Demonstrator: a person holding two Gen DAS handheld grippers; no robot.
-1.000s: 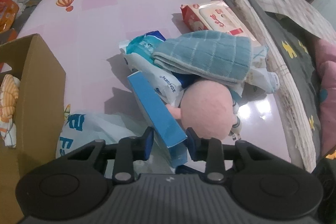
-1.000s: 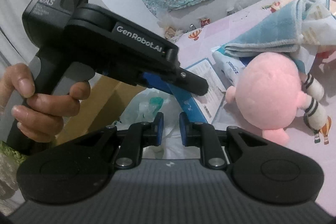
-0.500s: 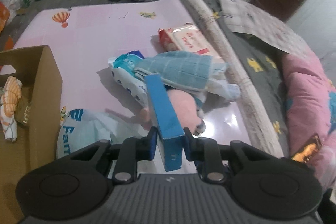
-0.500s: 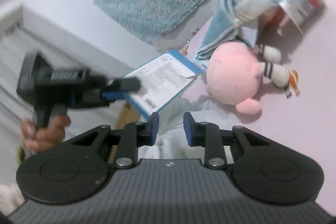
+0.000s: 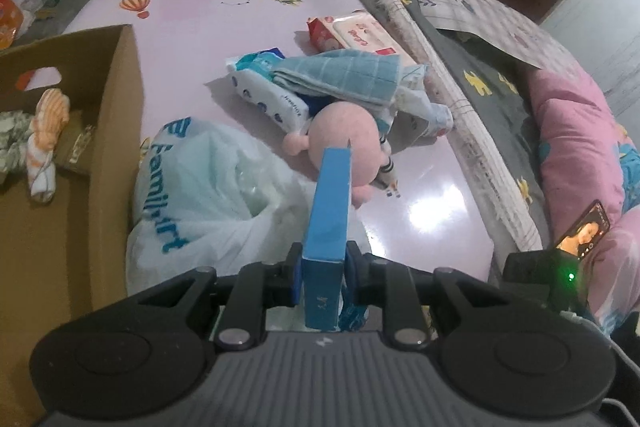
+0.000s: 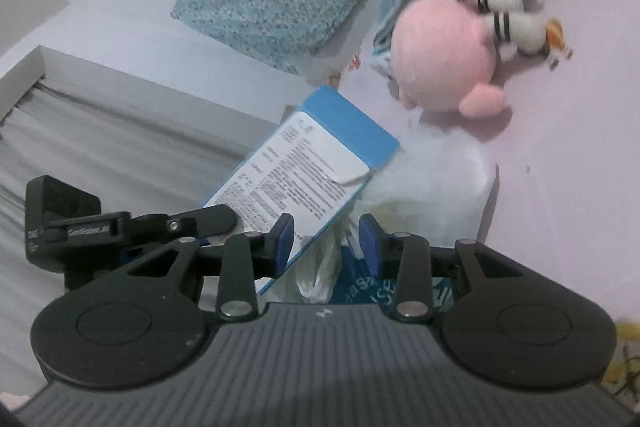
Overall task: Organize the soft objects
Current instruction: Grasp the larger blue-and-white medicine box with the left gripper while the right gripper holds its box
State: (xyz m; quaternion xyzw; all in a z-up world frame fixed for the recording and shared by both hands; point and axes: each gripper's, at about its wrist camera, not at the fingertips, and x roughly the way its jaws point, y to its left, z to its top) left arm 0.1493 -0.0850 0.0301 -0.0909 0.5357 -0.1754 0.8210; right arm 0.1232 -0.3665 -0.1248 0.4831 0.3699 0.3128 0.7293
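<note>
The left gripper [image 5: 320,279] is pinching a flat blue box [image 5: 330,223] edge-on between its pads and carrying it above a white plastic bag [image 5: 208,187], while the right gripper [image 6: 326,241] is opening its jaws just in front of that bag, with nothing pressed between them; the box's corner and the bag's knotted top are only showing behind the gap. The open cardboard box [image 5: 116,131] is standing just left of the bag on the pink mat [image 5: 192,27], and it is looking like the likely drop spot. To land the blue box cleanly, the left hand is best keeping its squeeze low on the box, clearing the cardboard wall before letting go, and laying it flat beside the striped orange cloth [image 5: 46,143] already inside. Waiting on the mat are one pink plush toy [image 5: 344,143], one folded blue towel [image 5: 344,79], one red wipes pack [image 5: 356,35] and at least two white tissue packs [image 5: 268,99]; the pile is hiding any others.
</note>
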